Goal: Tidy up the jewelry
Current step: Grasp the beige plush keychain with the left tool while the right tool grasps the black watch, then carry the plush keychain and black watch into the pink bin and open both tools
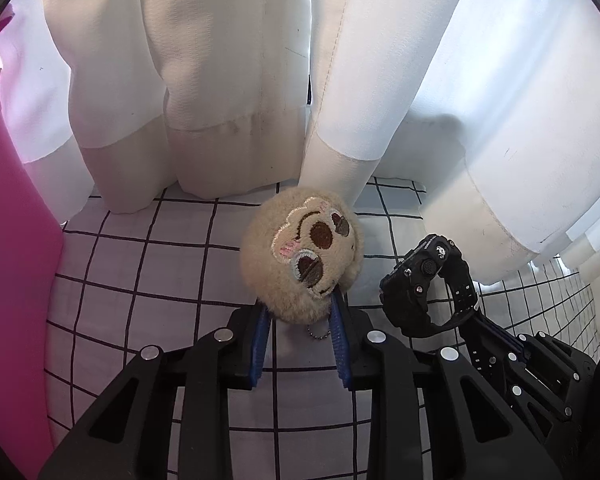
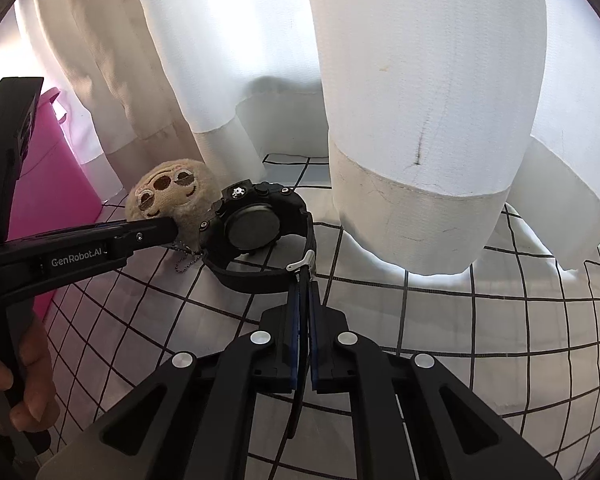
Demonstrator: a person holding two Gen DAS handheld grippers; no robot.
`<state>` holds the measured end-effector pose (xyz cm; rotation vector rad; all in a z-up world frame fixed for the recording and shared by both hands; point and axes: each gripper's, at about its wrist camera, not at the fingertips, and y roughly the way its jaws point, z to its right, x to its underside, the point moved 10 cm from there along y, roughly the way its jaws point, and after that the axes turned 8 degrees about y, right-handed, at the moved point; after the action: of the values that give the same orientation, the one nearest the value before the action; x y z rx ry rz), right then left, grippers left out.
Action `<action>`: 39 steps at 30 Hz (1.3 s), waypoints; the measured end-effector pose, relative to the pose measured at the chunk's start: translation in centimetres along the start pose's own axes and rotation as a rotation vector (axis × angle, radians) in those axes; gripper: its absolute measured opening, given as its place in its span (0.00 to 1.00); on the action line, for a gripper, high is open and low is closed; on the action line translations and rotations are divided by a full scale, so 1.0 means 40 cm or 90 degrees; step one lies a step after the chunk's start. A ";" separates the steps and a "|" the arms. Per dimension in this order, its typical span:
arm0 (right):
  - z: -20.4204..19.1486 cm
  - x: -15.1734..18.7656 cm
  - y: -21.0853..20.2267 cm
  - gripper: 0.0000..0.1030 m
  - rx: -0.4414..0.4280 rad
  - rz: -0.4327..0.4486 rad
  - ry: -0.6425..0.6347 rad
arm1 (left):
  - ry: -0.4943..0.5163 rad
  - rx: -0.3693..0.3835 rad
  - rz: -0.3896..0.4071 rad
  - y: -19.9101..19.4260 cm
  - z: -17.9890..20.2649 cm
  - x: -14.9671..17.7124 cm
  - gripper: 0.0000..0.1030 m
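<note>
My left gripper is shut on a round beige plush keychain with an embroidered face; its ball chain hangs between the blue pads. The plush also shows in the right wrist view, with the left gripper reaching in from the left. My right gripper is shut on the strap of a black digital watch, held just above the cloth beside the plush. The watch and the right gripper show at lower right in the left wrist view.
A white cloth with a black grid covers the surface. White curtains hang close behind, down to the cloth. A pink box stands at the left; it also shows in the right wrist view.
</note>
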<state>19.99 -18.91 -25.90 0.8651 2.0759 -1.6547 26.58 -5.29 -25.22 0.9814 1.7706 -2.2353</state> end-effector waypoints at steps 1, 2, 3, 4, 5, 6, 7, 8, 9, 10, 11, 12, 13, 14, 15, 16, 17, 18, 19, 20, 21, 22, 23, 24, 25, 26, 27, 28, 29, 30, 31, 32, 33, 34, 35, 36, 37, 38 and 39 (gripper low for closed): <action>0.001 0.001 -0.007 0.04 -0.003 0.002 0.003 | -0.002 0.000 0.003 -0.008 -0.001 0.001 0.26; 0.000 0.000 -0.014 0.04 -0.005 0.004 0.005 | -0.004 0.000 0.007 -0.029 0.006 0.012 0.26; 0.001 0.000 -0.022 0.04 -0.005 0.006 0.005 | -0.005 0.000 0.010 -0.038 0.005 0.013 0.26; 0.006 0.000 -0.033 0.04 -0.008 0.007 0.005 | -0.005 0.000 0.014 -0.058 0.004 0.007 0.26; 0.003 0.000 -0.039 0.04 -0.009 0.010 0.005 | -0.005 -0.001 0.019 -0.069 -0.001 0.006 0.26; 0.003 0.000 -0.047 0.04 -0.011 0.011 0.006 | -0.004 -0.001 0.023 -0.079 -0.003 0.006 0.26; 0.000 0.001 -0.054 0.04 -0.013 0.012 0.006 | -0.002 -0.001 0.027 -0.092 -0.004 0.007 0.26; -0.002 0.004 -0.058 0.04 -0.014 0.013 0.007 | -0.002 -0.002 0.030 -0.091 -0.012 -0.004 0.26; -0.001 0.005 -0.065 0.04 -0.017 0.014 0.010 | -0.002 -0.002 0.032 -0.100 -0.012 -0.003 0.26; 0.003 0.010 -0.079 0.04 -0.018 0.014 0.012 | -0.004 0.000 0.034 -0.109 -0.012 -0.001 0.26; 0.006 0.011 -0.087 0.04 -0.018 0.016 0.014 | -0.007 0.000 0.036 -0.118 -0.005 0.009 0.26; 0.009 0.013 -0.096 0.04 -0.020 0.017 0.016 | -0.010 0.000 0.037 -0.128 -0.006 0.012 0.26; 0.008 0.013 -0.101 0.04 -0.020 0.019 0.017 | -0.012 0.001 0.039 -0.137 -0.006 0.015 0.26; 0.000 0.008 -0.100 0.04 -0.020 0.021 0.016 | -0.014 0.001 0.041 -0.140 -0.008 0.007 0.26; -0.003 0.017 -0.106 0.04 -0.022 0.023 0.016 | -0.015 0.001 0.042 -0.149 -0.007 0.009 0.26; -0.004 0.016 -0.116 0.04 -0.023 0.026 0.015 | -0.015 0.002 0.043 -0.154 0.000 0.013 0.26; -0.012 0.015 -0.121 0.04 -0.024 0.028 0.013 | -0.016 0.002 0.045 -0.163 0.001 0.016 0.26; -0.017 0.012 -0.125 0.04 -0.025 0.030 0.012 | -0.017 0.001 0.047 -0.171 0.002 0.018 0.26; -0.020 0.009 -0.130 0.04 -0.026 0.032 0.012 | -0.017 0.000 0.048 -0.180 0.002 0.019 0.26; -0.021 0.005 -0.138 0.04 -0.027 0.034 0.010 | -0.018 0.001 0.049 -0.190 0.001 0.021 0.26; -0.017 0.005 -0.149 0.04 -0.027 0.036 0.007 | -0.019 -0.001 0.050 -0.194 0.007 0.023 0.26; -0.019 0.006 -0.154 0.04 -0.028 0.037 0.005 | -0.019 -0.001 0.051 -0.199 0.008 0.024 0.26; -0.021 0.004 -0.156 0.04 -0.029 0.037 0.003 | -0.020 -0.002 0.052 -0.201 0.014 0.025 0.26; -0.024 0.004 -0.159 0.04 -0.029 0.038 0.001 | -0.021 -0.003 0.053 -0.205 0.015 0.026 0.26; -0.025 0.004 -0.162 0.04 -0.031 0.039 0.000 | -0.022 -0.003 0.054 -0.211 0.017 0.028 0.26; -0.026 0.003 -0.166 0.04 -0.032 0.040 0.000 | -0.023 -0.003 0.055 -0.216 0.019 0.029 0.26; -0.030 0.002 -0.168 0.04 -0.032 0.041 0.000 | -0.024 -0.005 0.057 -0.220 0.020 0.030 0.26; -0.032 0.001 -0.171 0.04 -0.034 0.041 -0.001 | -0.023 -0.007 0.058 -0.223 0.023 0.031 0.26; -0.033 -0.001 -0.174 0.04 -0.035 0.043 -0.002 | -0.022 -0.007 0.060 -0.230 0.024 0.031 0.26; -0.035 -0.002 -0.177 0.04 -0.036 0.043 -0.004 | -0.022 -0.007 0.062 -0.236 0.026 0.030 0.26; -0.036 -0.003 -0.180 0.04 -0.036 0.044 -0.007 | -0.022 -0.008 0.063 -0.243 0.027 0.030 0.26; -0.036 -0.004 -0.182 0.04 -0.036 0.044 -0.008 | -0.021 -0.009 0.065 -0.249 0.028 0.029 0.26; -0.037 -0.006 -0.186 0.04 -0.037 0.044 -0.008 | -0.021 -0.011 0.067 -0.256 0.029 0.028 0.26; -0.038 -0.008 -0.189 0.04 -0.037 0.046 -0.009 | -0.021 -0.010 0.071 -0.263 0.031 0.026 0.26; -0.039 -0.010 -0.194 0.04 -0.038 0.047 -0.010 | -0.021 -0.010 0.073 -0.270 0.032 0.024 0.26; -0.041 -0.014 -0.200 0.04 -0.039 0.049 -0.012 | -0.021 -0.012 0.076 -0.277 0.034 0.022 0.26; -0.042 -0.017 -0.207 0.04 -0.039 0.051 -0.014 | -0.021 -0.011 0.079 -0.285 0.036 0.020 0.26; -0.045 -0.022 -0.215 0.04 -0.041 0.054 -0.016 | -0.022 -0.010 0.081 -0.293 0.038 0.018 0.26; -0.049 -0.027 -0.224 0.04 -0.042 0.056 -0.020 | -0.023 -0.010 0.084 -0.302 0.040 0.015 0.26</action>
<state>15.17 -18.46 -18.03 0.8908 2.0298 -1.5354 19.73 -2.86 -15.42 1.0165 1.6546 -2.1423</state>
